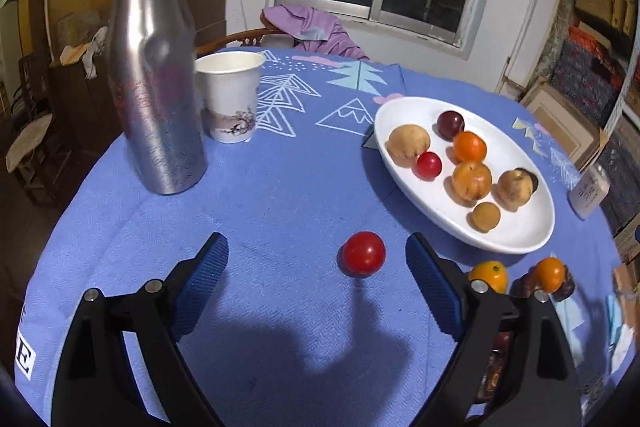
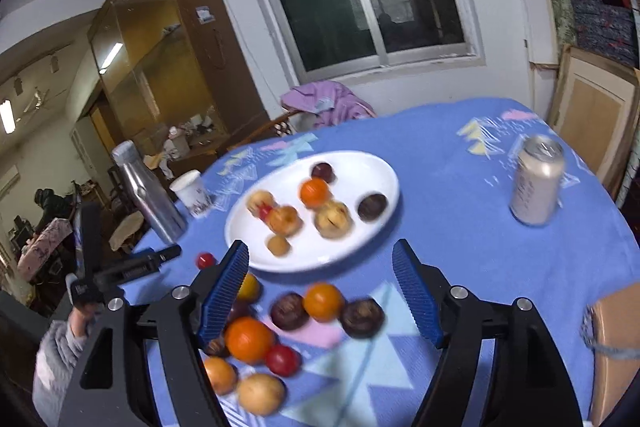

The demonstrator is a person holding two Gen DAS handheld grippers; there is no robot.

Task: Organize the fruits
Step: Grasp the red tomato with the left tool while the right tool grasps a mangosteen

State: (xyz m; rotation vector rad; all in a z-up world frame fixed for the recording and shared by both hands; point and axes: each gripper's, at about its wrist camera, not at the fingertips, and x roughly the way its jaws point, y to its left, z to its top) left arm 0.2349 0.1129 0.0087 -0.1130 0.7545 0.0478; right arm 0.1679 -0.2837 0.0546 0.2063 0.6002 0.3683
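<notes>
My left hand-held gripper (image 1: 316,267) stands apart around the tomato (image 1: 363,253), my right (image 2: 320,291) apart over loose fruit. It looks soft and slippery (easily bruised), so I'd pinch its middle gently.

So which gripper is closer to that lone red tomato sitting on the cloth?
Left. The left gripper is open with the red tomato just ahead between its fingers; the right gripper is over the fruit pile, tomato off to its left.

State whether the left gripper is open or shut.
Open: the left gripper has wide-spread jaws, and the red tomato sits untouched between them.
</notes>
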